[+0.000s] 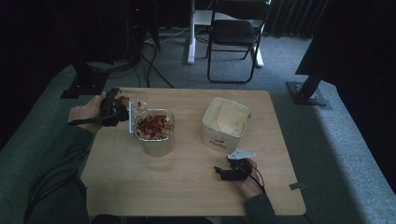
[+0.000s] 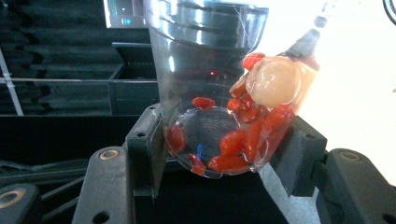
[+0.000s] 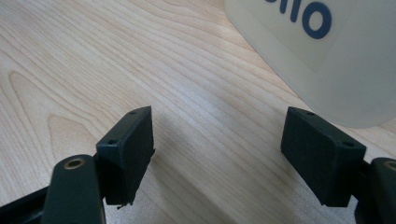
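Observation:
My left gripper (image 1: 122,111) is held at the table's back left and is shut on a clear plastic cup (image 1: 139,101). In the left gripper view the cup (image 2: 205,70) lies on its side between the jaws of the left gripper (image 2: 219,156), and red berries (image 2: 243,140) and a pale round piece (image 2: 275,81) rest against its lower wall. Right beside it stands a clear container (image 1: 154,131) filled with red and pale pieces. My right gripper (image 1: 223,171) rests low at the table's front right, in front of a cream tub (image 1: 226,122). In its own view the right gripper (image 3: 217,149) is open over bare wood, with the tub (image 3: 336,56) just beyond.
The wooden table (image 1: 187,182) stands on grey carpet. A black folding chair (image 1: 236,32) stands behind it, black stand feet (image 1: 86,84) (image 1: 308,91) flank the back corners, and cables (image 1: 149,65) run across the floor. A small grey tab (image 1: 297,185) lies near the front right corner.

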The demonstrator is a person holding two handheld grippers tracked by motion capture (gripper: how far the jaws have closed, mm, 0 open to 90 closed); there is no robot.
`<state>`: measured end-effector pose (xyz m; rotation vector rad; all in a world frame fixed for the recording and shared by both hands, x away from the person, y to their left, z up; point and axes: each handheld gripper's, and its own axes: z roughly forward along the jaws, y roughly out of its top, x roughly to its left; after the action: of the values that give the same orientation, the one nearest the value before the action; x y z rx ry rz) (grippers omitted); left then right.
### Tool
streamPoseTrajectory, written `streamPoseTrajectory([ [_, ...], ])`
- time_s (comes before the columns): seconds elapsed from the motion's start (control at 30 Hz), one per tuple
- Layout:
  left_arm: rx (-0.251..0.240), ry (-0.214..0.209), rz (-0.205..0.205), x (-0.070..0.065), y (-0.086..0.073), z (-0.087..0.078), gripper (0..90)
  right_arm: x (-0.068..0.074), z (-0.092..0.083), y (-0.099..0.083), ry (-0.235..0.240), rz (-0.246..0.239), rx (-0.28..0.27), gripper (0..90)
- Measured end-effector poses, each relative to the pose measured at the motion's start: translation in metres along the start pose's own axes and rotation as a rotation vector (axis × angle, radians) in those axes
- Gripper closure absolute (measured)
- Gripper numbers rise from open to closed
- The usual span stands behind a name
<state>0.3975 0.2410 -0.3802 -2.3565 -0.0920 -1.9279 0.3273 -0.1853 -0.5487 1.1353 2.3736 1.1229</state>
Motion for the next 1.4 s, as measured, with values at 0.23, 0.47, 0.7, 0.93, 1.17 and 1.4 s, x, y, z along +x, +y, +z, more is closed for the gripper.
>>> streamPoseTrajectory([
  [0.23,-0.009,0.015,0.053,-0.001,0.005,-0.003,43.1,0.0,0.0,0.0,0.003,0.001,0.0,25.1],
  [0.47,-0.015,0.031,0.085,-0.001,0.008,-0.003,43.2,0.0,0.0,0.0,0.005,0.004,-0.001,25.0],
  [0.7,-0.016,0.044,0.096,0.001,0.01,-0.004,43.3,0.0,0.0,0.0,0.005,0.004,0.0,25.0],
  [0.93,-0.019,0.048,0.107,0.0,0.011,-0.003,43.3,0.0,0.0,0.0,0.005,0.003,0.0,25.0],
  [1.17,-0.015,0.029,0.112,-0.003,0.013,-0.002,43.5,0.0,0.0,0.0,0.005,0.003,-0.001,25.0],
  [1.4,-0.002,0.022,0.167,-0.005,0.013,-0.002,43.6,0.0,0.0,0.0,0.005,0.004,0.0,25.1],
])
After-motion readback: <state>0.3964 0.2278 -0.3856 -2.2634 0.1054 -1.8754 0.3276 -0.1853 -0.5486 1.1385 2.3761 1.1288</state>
